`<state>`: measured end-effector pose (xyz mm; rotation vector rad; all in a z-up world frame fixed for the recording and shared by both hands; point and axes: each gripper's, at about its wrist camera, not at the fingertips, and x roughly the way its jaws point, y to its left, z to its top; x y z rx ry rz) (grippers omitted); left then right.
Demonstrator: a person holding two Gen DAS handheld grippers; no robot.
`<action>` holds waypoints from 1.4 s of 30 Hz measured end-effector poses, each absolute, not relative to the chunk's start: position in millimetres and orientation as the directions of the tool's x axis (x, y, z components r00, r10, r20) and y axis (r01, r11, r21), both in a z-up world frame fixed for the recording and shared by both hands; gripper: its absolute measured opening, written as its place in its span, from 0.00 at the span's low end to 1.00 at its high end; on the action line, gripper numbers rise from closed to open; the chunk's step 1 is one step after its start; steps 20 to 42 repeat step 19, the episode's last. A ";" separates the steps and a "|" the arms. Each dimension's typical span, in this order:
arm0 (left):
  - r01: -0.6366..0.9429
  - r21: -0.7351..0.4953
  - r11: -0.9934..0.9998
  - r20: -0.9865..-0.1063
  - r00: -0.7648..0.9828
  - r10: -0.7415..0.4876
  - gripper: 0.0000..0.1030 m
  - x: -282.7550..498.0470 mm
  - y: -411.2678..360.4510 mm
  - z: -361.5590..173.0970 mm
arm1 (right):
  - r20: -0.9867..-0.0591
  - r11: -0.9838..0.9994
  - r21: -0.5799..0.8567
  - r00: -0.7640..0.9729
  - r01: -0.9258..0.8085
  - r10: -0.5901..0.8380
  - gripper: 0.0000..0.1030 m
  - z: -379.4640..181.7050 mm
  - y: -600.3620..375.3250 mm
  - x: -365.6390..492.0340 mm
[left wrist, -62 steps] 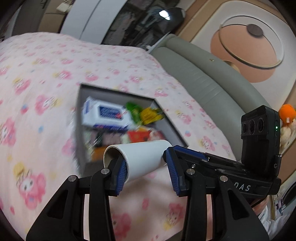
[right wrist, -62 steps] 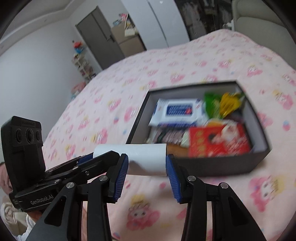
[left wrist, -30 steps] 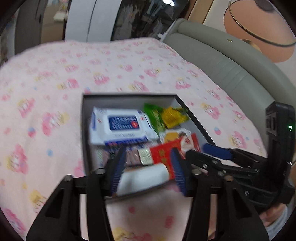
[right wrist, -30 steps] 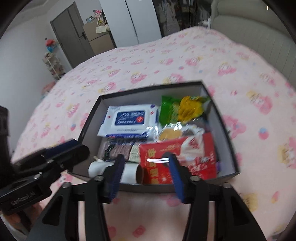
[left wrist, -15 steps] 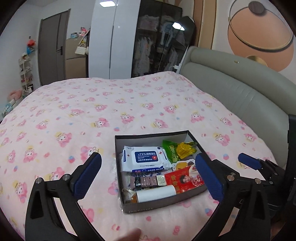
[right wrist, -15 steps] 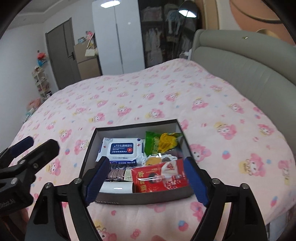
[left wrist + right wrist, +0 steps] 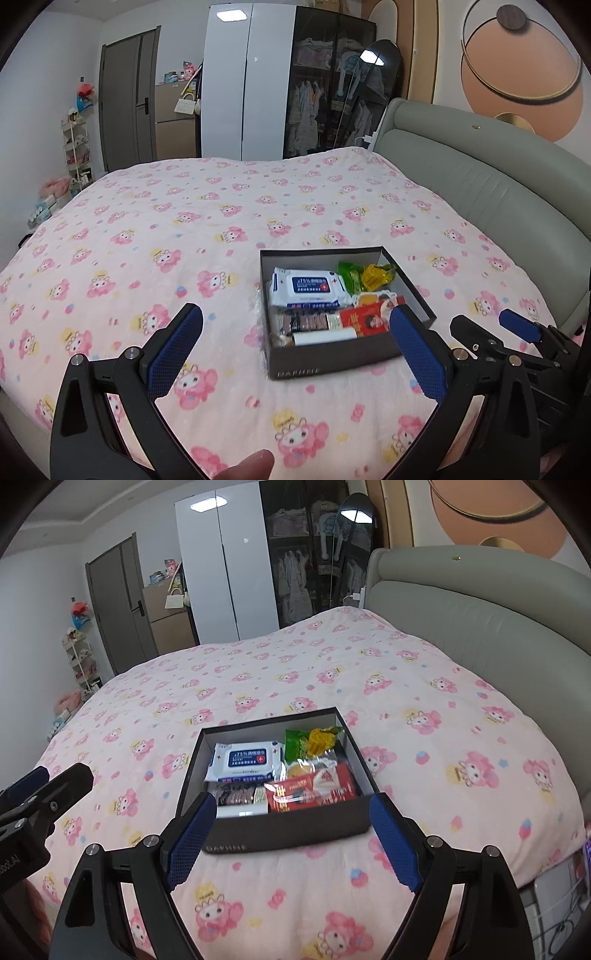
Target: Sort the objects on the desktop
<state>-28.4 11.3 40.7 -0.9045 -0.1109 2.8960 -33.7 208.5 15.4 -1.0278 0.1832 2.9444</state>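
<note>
Dark box (image 7: pixel 284 830), neatly packed full

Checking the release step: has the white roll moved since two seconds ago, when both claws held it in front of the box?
Yes. The white roll now lies inside the dark box, along its near wall, beside the red packet. Neither claw touches it.

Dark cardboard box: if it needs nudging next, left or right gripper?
Right, probably. The right gripper is open and frames the dark cardboard box squarely. The left gripper, also open and empty, sees the box off to its right.
</note>
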 end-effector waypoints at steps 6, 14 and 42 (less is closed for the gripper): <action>-0.067 -0.081 -0.994 -0.566 -0.818 0.101 0.99 0.0 14.4 29.2 | -0.622 -0.995 0.097 -0.783 -0.036 -0.032 0.82 7.8 199.5 -8.9; -0.085 -0.088 -0.993 -0.562 -0.819 0.119 0.99 16.7 18.1 25.7 | -0.608 -0.997 0.073 -0.794 -0.039 -0.014 0.82 9.0 192.5 4.4; -0.085 -0.093 -0.992 -0.571 -0.811 0.123 0.99 16.9 18.0 21.9 | -0.610 -0.997 0.074 -0.792 -0.037 -0.016 0.82 6.8 190.9 6.1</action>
